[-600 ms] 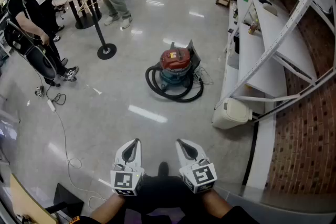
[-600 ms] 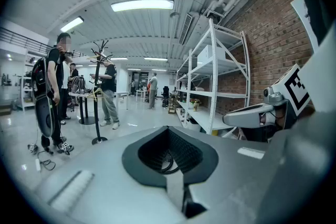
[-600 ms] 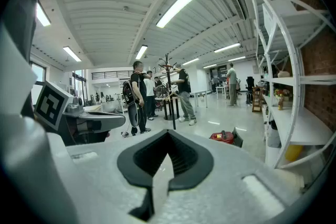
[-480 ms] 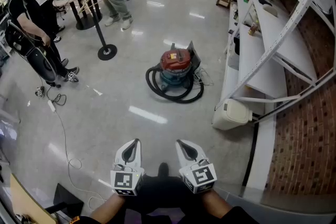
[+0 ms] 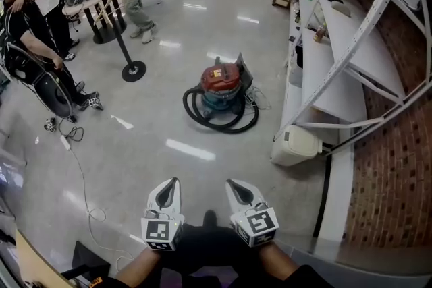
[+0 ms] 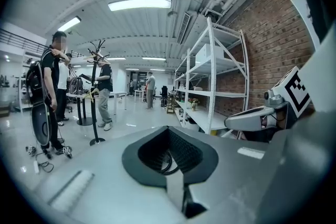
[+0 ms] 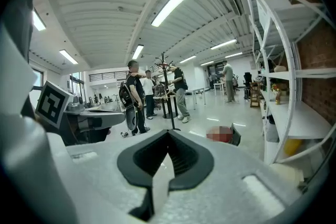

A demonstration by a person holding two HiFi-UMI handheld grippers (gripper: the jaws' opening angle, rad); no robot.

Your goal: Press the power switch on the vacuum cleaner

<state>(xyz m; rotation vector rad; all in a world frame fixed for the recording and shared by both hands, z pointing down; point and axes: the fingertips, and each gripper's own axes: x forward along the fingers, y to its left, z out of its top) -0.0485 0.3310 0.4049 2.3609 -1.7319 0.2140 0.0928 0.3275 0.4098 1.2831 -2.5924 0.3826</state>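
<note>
The vacuum cleaner stands on the glossy floor well ahead of me. It has a red lid, a teal body and a black hose coiled around its base. Its switch is too small to make out. Low in the head view, close to my body, my left gripper and right gripper are side by side, both shut and empty, far short of the vacuum. In the left gripper view the left gripper points down the hall. In the right gripper view the right gripper points toward the vacuum cleaner, which is partly under a blurred patch.
White shelving and a brick wall run along the right. A white bin lies at the foot of the shelving. A black post on a round base stands left of the vacuum. People stand at the far left, and a cable trails across the floor.
The head view has shifted slightly, so the vacuum sits a little further left in the picture. The people in the background have shifted. Both grippers keep the same pose.
</note>
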